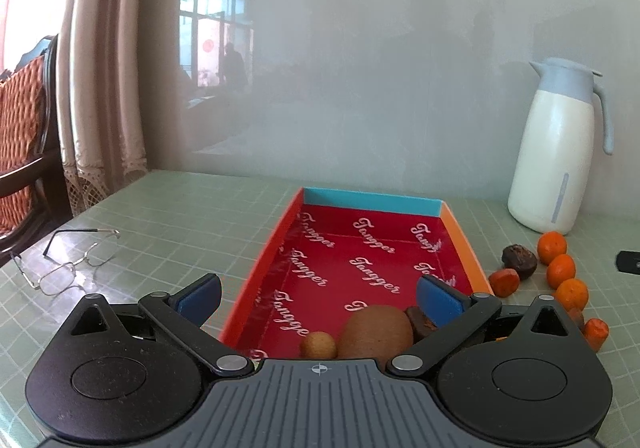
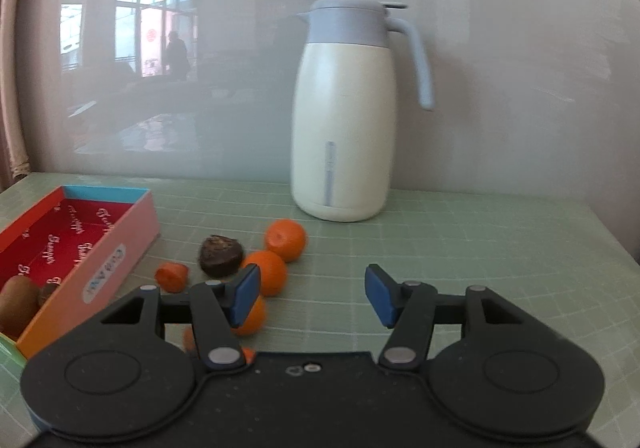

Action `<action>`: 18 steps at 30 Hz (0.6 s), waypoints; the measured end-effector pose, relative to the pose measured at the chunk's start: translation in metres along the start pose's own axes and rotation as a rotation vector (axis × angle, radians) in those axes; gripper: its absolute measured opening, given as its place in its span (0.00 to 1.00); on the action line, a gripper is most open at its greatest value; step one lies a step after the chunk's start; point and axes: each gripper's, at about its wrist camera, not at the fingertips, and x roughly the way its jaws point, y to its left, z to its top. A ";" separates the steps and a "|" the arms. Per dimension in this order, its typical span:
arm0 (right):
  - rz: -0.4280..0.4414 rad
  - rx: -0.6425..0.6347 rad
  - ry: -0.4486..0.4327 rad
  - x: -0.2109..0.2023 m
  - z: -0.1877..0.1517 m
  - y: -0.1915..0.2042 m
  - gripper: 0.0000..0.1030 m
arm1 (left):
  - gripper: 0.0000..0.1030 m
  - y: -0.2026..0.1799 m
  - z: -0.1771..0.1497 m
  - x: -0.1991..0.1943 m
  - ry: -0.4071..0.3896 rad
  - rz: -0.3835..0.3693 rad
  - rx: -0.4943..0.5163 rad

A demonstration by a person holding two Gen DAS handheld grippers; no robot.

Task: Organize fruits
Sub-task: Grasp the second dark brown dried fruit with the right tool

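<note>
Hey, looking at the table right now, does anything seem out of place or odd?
Yes: a pair of eyeglasses lies on the table left of the red-lined box, unrelated to sorting fruit. Also, one dark, wrinkled fruit among the tangerines looks shrivelled beside the rest.

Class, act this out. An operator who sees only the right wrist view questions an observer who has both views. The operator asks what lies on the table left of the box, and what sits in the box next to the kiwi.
Operator: What is on the table left of the box?
Observer: A pair of eyeglasses with the arms unfolded. It lies well apart from the box.
Operator: I see a kiwi at the box's near end. Is there anything on its far side?
Observer: Yes, a small round tan fruit lies close beside the kiwi, on its left.
</note>
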 end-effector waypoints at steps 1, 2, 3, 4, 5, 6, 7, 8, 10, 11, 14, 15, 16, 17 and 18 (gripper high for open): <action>0.012 -0.008 -0.004 0.002 0.002 0.006 0.56 | 1.00 0.002 0.000 0.000 -0.001 0.004 -0.004; 0.023 -0.019 -0.009 0.005 0.004 0.011 0.56 | 1.00 0.005 0.000 0.001 0.000 0.009 -0.006; 0.033 -0.031 -0.014 0.007 0.007 0.017 0.56 | 1.00 0.008 0.000 0.001 -0.001 0.015 -0.008; 0.043 -0.038 -0.017 0.011 0.010 0.023 0.56 | 1.00 0.012 0.000 0.001 -0.007 0.028 -0.011; 0.053 -0.042 -0.018 0.013 0.012 0.029 0.56 | 1.00 0.015 0.000 0.001 -0.011 0.038 -0.014; 0.063 -0.045 -0.021 0.017 0.015 0.034 0.56 | 1.00 0.020 0.000 0.001 -0.015 0.048 -0.020; 0.069 -0.049 -0.022 0.020 0.016 0.039 0.56 | 1.00 0.027 0.001 0.002 -0.019 0.062 -0.031; 0.075 -0.052 -0.022 0.023 0.018 0.044 0.56 | 1.00 0.033 0.001 0.002 -0.023 0.074 -0.042; 0.088 -0.060 -0.017 0.030 0.020 0.052 0.56 | 1.00 0.049 0.001 0.003 -0.029 0.110 -0.066; 0.089 -0.066 -0.014 0.034 0.021 0.056 0.56 | 1.00 0.056 0.001 0.003 -0.034 0.127 -0.078; 0.096 -0.072 0.000 0.047 0.024 0.063 0.56 | 1.00 0.082 0.000 0.006 -0.035 0.185 -0.124; 0.094 -0.072 0.005 0.051 0.025 0.064 0.56 | 1.00 0.090 0.000 0.007 -0.035 0.206 -0.132; 0.092 -0.072 0.011 0.055 0.025 0.065 0.56 | 1.00 0.098 -0.001 0.009 -0.032 0.230 -0.140; 0.089 -0.075 0.017 0.060 0.025 0.067 0.56 | 1.00 0.106 -0.002 0.012 -0.025 0.249 -0.154; 0.082 -0.082 0.025 0.064 0.025 0.068 0.56 | 1.00 0.113 -0.003 0.013 -0.019 0.260 -0.169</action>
